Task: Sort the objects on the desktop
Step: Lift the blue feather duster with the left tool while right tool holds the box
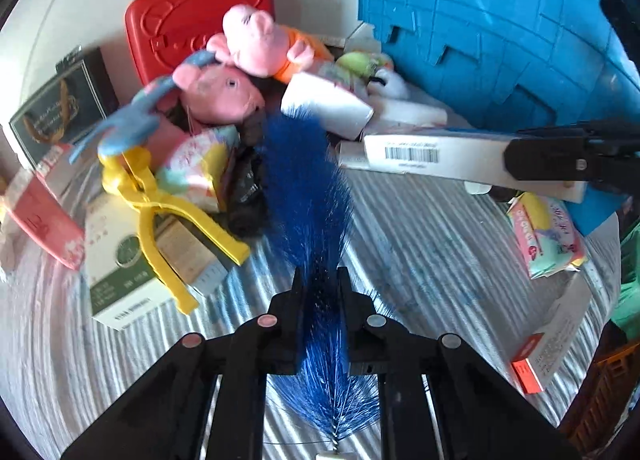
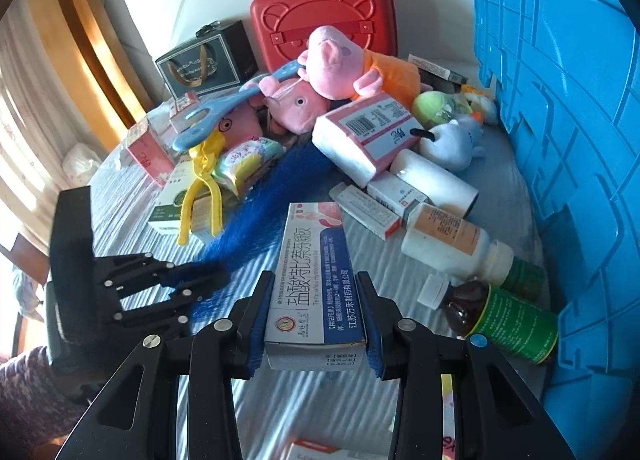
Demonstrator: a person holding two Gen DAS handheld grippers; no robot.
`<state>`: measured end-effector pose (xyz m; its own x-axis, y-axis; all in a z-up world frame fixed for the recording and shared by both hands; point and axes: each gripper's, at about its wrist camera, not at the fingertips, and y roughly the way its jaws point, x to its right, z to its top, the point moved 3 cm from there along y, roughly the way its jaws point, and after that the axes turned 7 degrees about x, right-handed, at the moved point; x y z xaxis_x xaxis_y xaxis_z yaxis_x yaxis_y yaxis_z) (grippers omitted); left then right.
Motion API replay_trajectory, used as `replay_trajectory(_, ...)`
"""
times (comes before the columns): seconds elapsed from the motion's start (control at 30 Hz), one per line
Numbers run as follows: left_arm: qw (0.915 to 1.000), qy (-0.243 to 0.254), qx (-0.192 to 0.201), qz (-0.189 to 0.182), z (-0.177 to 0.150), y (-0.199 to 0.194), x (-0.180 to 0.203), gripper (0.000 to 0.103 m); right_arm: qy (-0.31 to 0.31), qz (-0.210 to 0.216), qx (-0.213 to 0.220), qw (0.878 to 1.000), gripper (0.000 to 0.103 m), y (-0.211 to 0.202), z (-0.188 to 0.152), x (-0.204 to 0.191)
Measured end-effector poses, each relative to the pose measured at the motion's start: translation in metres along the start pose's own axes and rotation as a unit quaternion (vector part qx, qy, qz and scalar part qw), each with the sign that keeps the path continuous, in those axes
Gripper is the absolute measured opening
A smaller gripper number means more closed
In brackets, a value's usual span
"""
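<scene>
Desktop objects, mid-sort: blue bottle brush (image 1: 308, 180) clamped in left gripper (image 1: 320, 280), apparently lifted; medicine carton (image 2: 316, 288) clamped in right gripper (image 2: 316, 300). Handling: carry level, clear of the pile, toward blue crate (image 2: 560, 100).

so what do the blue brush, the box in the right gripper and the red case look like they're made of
Blue brush: fine synthetic-looking bristles on a twisted wire core, which shows at its near end. Box between the right gripper fingers: printed cardboard, slightly glossy, with sharp folded edges. Red case: moulded hard plastic by its embossed bear face, smooth sheen and one-piece handle.
</scene>
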<state>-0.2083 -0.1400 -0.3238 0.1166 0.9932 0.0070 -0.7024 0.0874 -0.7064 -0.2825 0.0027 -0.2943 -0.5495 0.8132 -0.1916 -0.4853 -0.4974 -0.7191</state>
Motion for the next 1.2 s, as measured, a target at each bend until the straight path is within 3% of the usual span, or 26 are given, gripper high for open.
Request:
replay_trajectory(0.07,0.9999,0.004,0.014,-0.002,0.006,-0.015,0.000,0.012,-0.003,-0.001,0.006,1.000,0.039,-0.004,0.003,-0.006)
replay_trajectory(0.13,0.9993,0.017,0.032,0.000,0.013,-0.033,0.001,0.003,-0.004,0.000,0.011,1.000,0.039,-0.009,0.006,-0.011)
replay_trajectory(0.33,0.9972,0.044,0.060,0.004,0.032,-0.075,-0.006,0.002,-0.004,-0.001,0.031,1.000,0.039,-0.025,0.014,-0.029)
replay_trajectory(0.6,0.9970,0.046,0.056,0.028,0.033,-0.090,-0.021,0.002,-0.001,-0.008,0.052,0.999,0.039,-0.047,0.020,-0.052)
replay_trajectory(0.7,0.9987,0.026,0.041,0.015,0.032,-0.086,-0.029,0.004,0.001,-0.017,0.059,0.998,0.039,-0.054,0.023,-0.054)
replay_trajectory(0.73,0.9990,0.024,0.035,0.017,0.032,-0.083,-0.031,0.014,0.003,-0.020,0.061,0.998,0.039,-0.057,0.023,-0.054)
replay_trajectory(0.8,0.9994,0.011,0.033,0.000,0.031,-0.081,-0.033,0.051,0.007,-0.025,0.065,0.998,0.039,-0.062,0.025,-0.053)
replay_trajectory(0.83,0.9993,0.005,0.035,-0.011,0.032,-0.081,-0.033,0.083,0.009,-0.028,0.068,0.997,0.039,-0.064,0.026,-0.054)
replay_trajectory(0.87,0.9990,0.001,0.041,-0.020,0.032,-0.083,-0.032,0.092,0.009,-0.030,0.072,0.997,0.039,-0.068,0.027,-0.054)
replay_trajectory(1.0,0.9982,0.000,0.059,-0.009,0.037,-0.082,-0.033,0.095,0.008,-0.038,0.080,0.996,0.039,-0.075,0.033,-0.053)
replay_trajectory(1.2,0.9995,-0.009,0.022,0.020,0.021,-0.047,-0.046,0.096,0.013,-0.045,0.085,0.995,0.039,-0.077,0.036,-0.042)
